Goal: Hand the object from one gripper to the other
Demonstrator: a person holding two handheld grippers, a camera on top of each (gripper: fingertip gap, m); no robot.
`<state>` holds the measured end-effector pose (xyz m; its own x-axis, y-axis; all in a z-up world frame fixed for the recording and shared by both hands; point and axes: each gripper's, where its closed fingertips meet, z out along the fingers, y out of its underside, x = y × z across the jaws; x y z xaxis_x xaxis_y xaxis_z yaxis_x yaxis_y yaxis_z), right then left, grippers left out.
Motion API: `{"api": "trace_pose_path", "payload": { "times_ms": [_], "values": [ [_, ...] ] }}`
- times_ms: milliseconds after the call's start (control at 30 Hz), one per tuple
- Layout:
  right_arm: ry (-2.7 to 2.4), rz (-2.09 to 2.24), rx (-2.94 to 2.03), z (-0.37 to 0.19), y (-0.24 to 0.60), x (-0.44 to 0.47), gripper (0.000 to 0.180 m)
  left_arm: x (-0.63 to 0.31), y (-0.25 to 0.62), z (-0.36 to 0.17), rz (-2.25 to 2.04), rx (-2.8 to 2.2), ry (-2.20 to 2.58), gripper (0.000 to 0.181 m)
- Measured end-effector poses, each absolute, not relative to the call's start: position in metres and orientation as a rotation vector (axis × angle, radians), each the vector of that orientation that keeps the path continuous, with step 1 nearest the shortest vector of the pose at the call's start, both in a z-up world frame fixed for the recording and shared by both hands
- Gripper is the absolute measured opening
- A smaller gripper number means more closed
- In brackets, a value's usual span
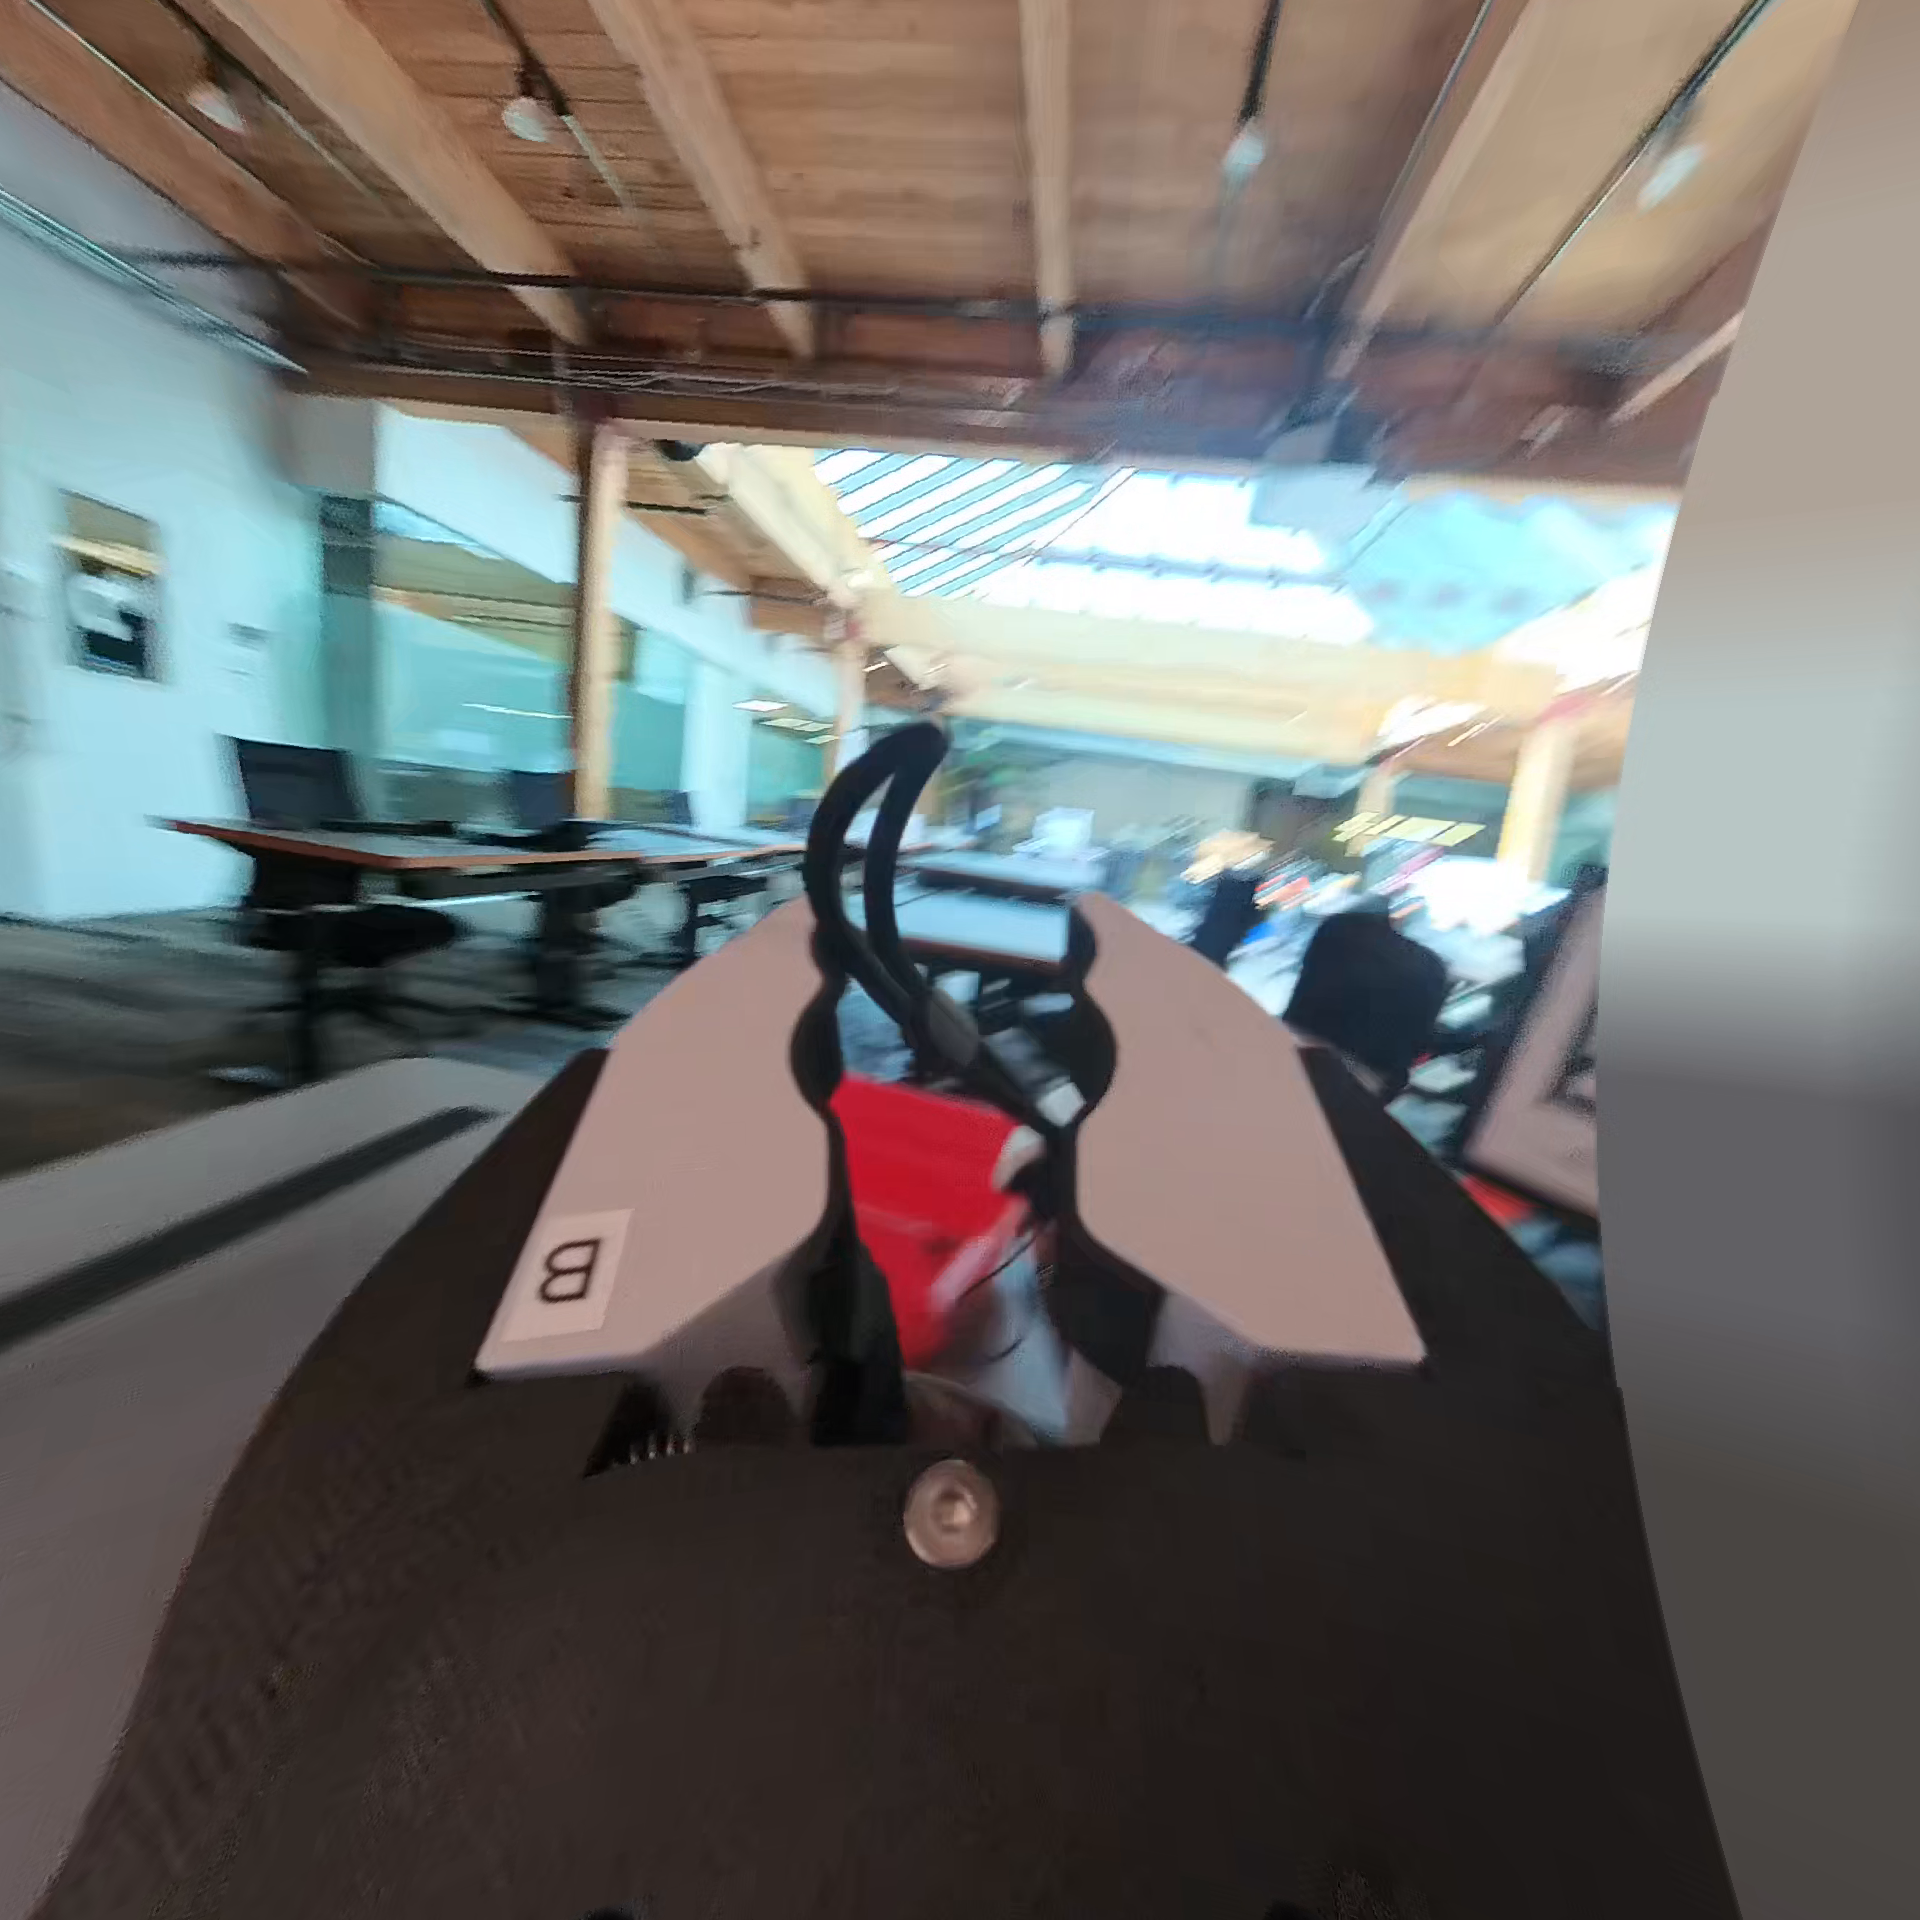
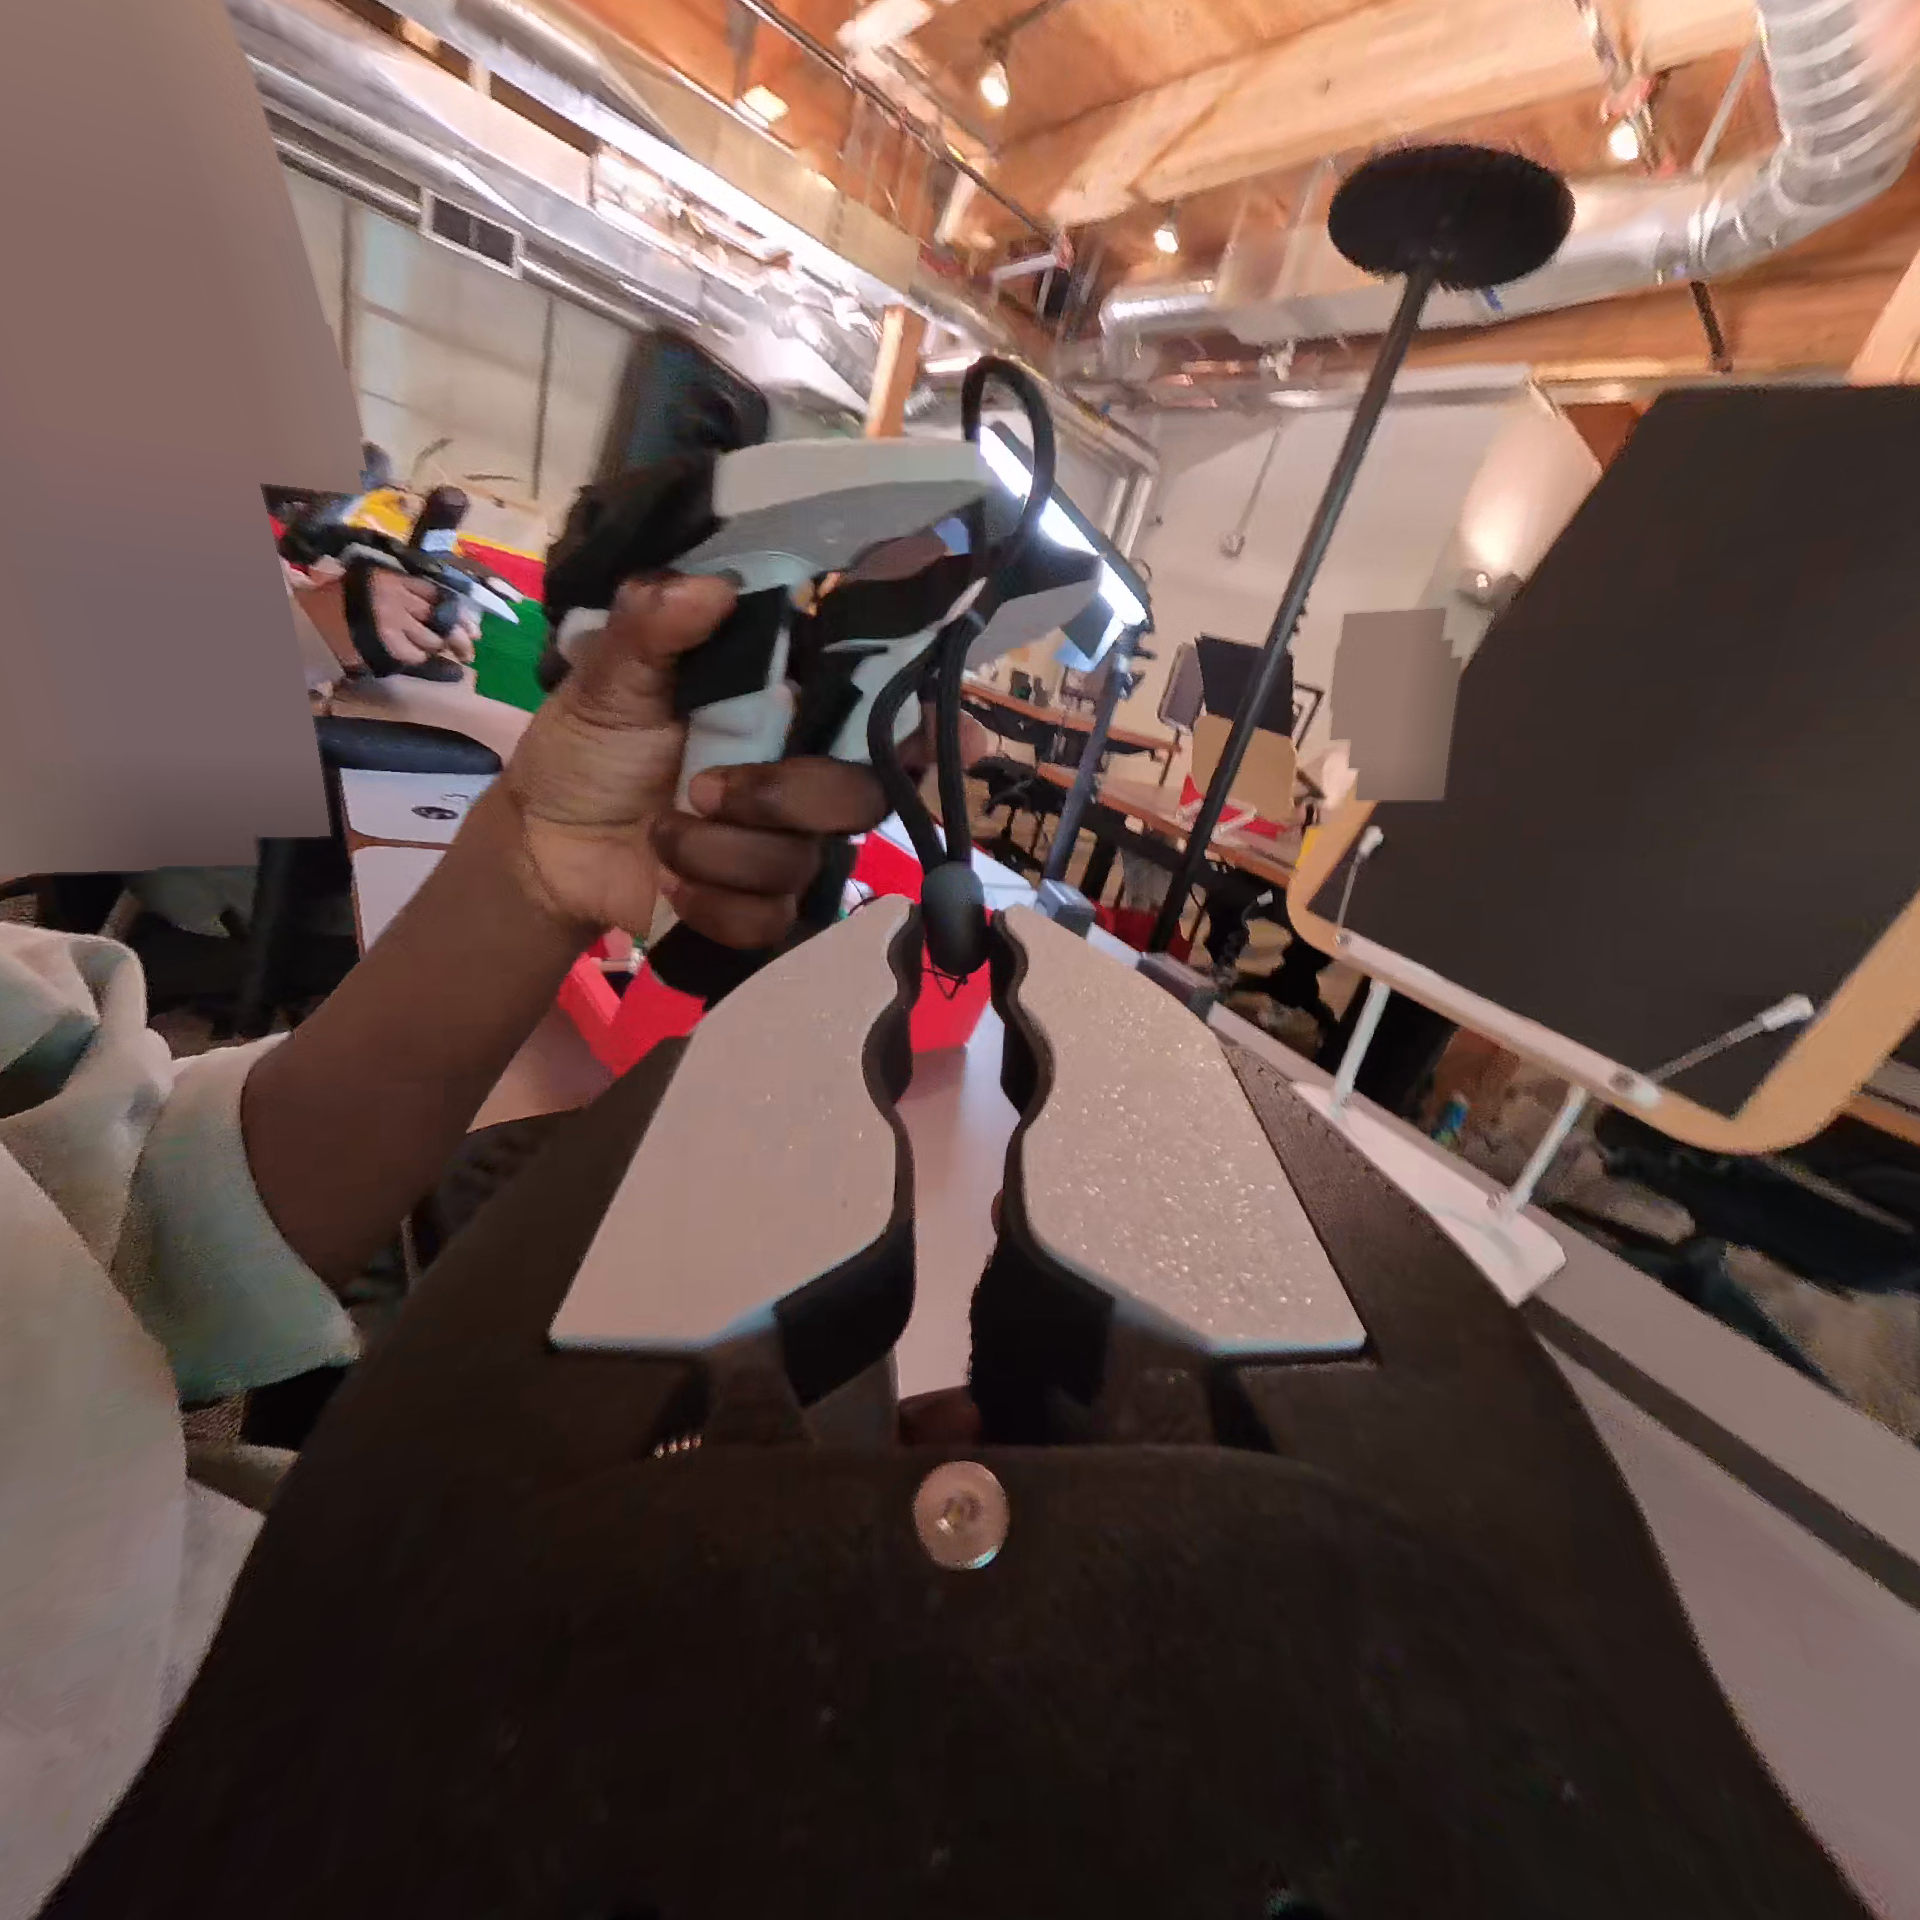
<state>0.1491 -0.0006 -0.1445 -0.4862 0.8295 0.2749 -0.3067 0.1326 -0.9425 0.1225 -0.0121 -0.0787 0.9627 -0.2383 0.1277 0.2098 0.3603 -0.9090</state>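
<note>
The handover is partway through, with both of your tools on the thing at once. The black elastic cord loop (image 1: 920, 740) is in the air above the bench, not resting on anything. It threads between the fingers of your left gripper (image 1: 945, 935), arches up over them, and hangs down below.

In the left wrist view those fingers stand spread, with a clear gap. The cord lies against the inner edge of one finger, so it looks draped there rather than clamped.

The cord's two strands meet lower down at a black oval toggle (image 2: 954, 914). Your right gripper (image 2: 954, 935) has its fingers drawn almost together, and the tips sit on either side of that toggle, apparently pinching it.

Judging from this, the receiving grip is made. What is left is to draw the loop free of the left fingers and move the tools apart.

A red plastic open bin (image 2: 623, 1023) sits on the pale grey bench (image 2: 1714, 1558) below both tools, away from the bench's near edge. Thin dark strands and pale bits show inside it, too blurred to name. An open cardboard box (image 2: 1247, 758) stands on a distant desk, its contents hidden.
</note>
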Motion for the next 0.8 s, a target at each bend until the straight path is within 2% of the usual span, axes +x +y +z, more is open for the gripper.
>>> {"api": "trace_pose_path", "payload": {
  "times_ms": [33,133,233,367,433,733,800],
  "values": [
    [-1.484,1.517,-0.577,-0.145,0.006,0.148,0.011,0.113,-0.016,-0.081,-0.147,-1.209,0.045,0.052],
    [-1.529,1.438,-0.696,-0.149,0.026,0.144,0.012,0.077,-0.037,-0.085,0.404,-1.29,0.082,0.066],
    [-1.567,1.374,-0.774,-0.155,0.038,0.142,0.011,0.078,-0.052,-0.088,0.829,-1.299,0.273,0.066],
    [-1.633,1.323,-0.82,-0.164,0.037,0.142,0.011,0.133,-0.026,-0.113,0.873,-1.342,0.603,0.061],
    [-1.665,1.316,-0.826,-0.168,0.033,0.143,0.011,0.148,-0.009,-0.127,0.929,-1.368,0.703,0.05],
    [-1.802,1.309,-0.775,-0.178,0.014,0.156,0.011,0.141,0.021,-0.169,1.083,-1.474,0.904,0.025],
    [-1.818,1.306,-0.771,-0.179,0.011,0.157,0.011,0.141,0.023,-0.17,1.097,-1.459,0.917,0.014]
  ]
}}
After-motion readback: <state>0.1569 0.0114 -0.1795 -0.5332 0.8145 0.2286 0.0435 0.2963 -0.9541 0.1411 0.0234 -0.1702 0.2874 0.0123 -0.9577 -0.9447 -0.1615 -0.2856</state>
